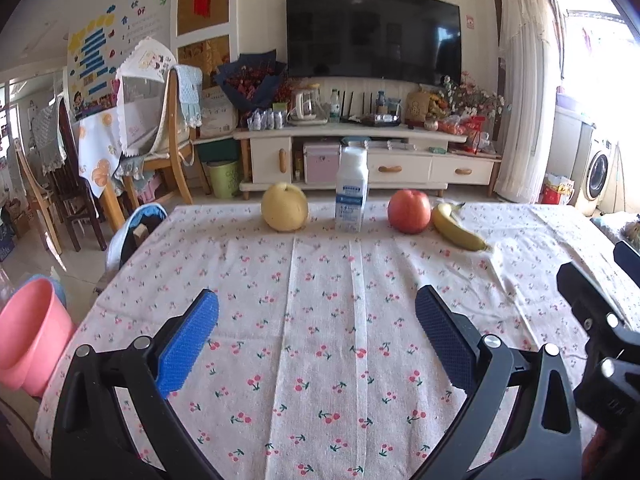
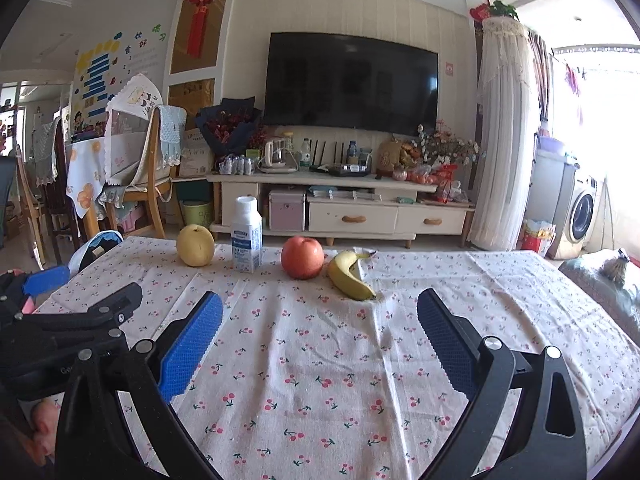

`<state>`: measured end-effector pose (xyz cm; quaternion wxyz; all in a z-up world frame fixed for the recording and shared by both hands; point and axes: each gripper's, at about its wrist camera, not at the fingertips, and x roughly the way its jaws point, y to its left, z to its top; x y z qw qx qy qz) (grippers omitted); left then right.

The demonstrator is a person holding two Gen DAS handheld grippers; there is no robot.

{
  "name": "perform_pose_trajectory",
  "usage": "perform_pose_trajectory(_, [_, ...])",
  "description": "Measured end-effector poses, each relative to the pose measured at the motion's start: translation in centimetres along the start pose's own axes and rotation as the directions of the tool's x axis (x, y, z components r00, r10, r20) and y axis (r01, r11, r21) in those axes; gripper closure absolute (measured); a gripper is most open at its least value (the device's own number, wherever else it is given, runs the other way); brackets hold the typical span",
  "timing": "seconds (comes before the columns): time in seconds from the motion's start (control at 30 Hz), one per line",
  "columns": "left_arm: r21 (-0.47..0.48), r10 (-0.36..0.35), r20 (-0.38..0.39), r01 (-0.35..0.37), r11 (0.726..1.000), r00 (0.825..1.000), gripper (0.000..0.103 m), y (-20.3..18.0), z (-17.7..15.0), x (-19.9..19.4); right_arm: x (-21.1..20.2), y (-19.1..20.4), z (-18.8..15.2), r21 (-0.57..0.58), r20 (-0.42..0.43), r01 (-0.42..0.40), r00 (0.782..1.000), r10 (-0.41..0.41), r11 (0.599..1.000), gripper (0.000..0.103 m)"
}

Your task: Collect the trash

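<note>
Both the left hand-held gripper (image 1: 317,334) and the right hand-held gripper (image 2: 320,332) are held wide apart and empty above the cherry-print cloth of the bench (image 1: 320,360), side by side. Well ahead of both, near the far edge, a white milk carton (image 1: 352,190) is seen standing upright between a yellow pear (image 1: 285,207) and a red apple (image 1: 409,211), with a banana (image 1: 456,228) lying just beyond the apple. A pink bucket (image 1: 30,336) is seen below the bench edge, left of the left hand-held gripper.
</note>
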<state>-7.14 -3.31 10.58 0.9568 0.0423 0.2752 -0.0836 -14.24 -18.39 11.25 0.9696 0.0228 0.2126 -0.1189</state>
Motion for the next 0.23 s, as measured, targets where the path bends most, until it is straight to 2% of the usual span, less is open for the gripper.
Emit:
perform_pose_trajectory(0.1, [-0.014, 0.018, -0.109, -0.020, 1.000, 0.994, 0.004, 0.1, -1.8, 3.4, 3.4, -0.7, -1.1, 0.055, -0.152, 0.043, 0.988, -0.034, 0.998, 0.006])
perform_pose_trajectory(0.2, [-0.026, 0.031, -0.193, -0.037, 0.999, 0.981, 0.004, 0.2, -3.2, 6.3, 7.1, -0.6, -2.9, 0.042, -0.315, 0.099, 0.946, -0.081, 0.994, 0.006])
perform_pose_trajectory(0.23, [-0.029, 0.033, -0.211, -0.040, 0.999, 0.977, 0.004, 0.2, -3.6, 7.0, 7.1, -0.6, -2.9, 0.042, -0.315, 0.099, 0.946, -0.081, 0.994, 0.006])
